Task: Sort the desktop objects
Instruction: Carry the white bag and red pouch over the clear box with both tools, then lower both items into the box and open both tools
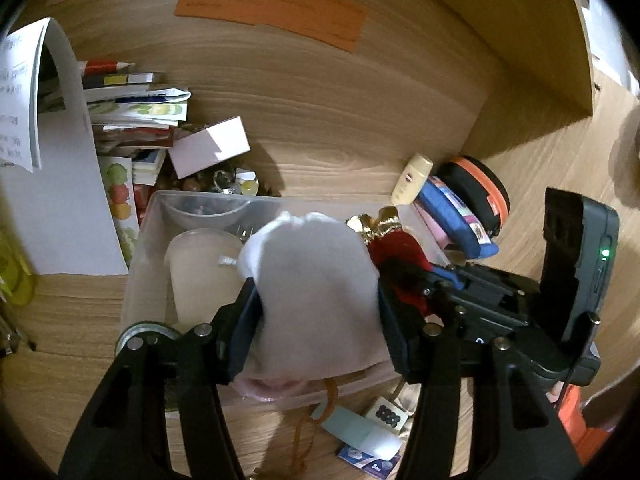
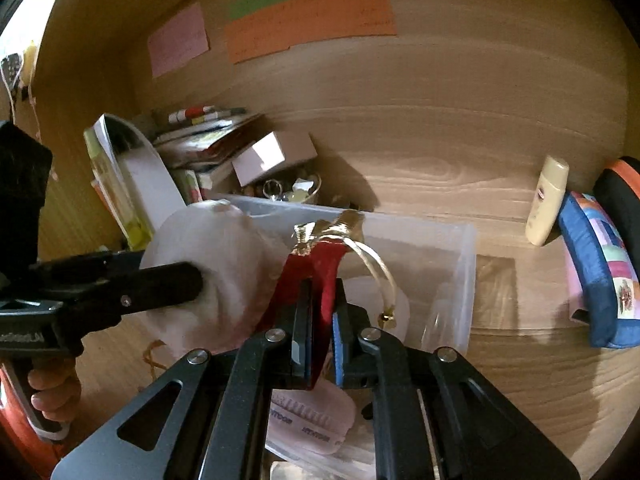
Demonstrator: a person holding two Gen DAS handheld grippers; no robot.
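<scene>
A pale, soft white bundle (image 1: 312, 280) fills the space between the pads of my left gripper (image 1: 318, 320), which is shut on it above the clear plastic bin (image 1: 138, 252). The same bundle (image 2: 208, 264) shows at the left of the right wrist view, gripped by the left gripper (image 2: 208, 280). My right gripper (image 2: 322, 332) is shut on a red velvet pouch (image 2: 316, 276) with a gold drawstring top and cord, held over the bin (image 2: 464, 280). In the left wrist view the red pouch (image 1: 400, 256) shows beside the white bundle, with the right gripper (image 1: 394, 274) coming in from the right.
A stack of booklets and papers (image 1: 132, 116) and a white box (image 1: 210, 146) lie behind the bin. A cream bottle (image 1: 412, 178), a blue pouch (image 1: 456, 216) and a black and orange case (image 1: 480, 188) lean at the right. Small cards (image 1: 372, 432) lie in front.
</scene>
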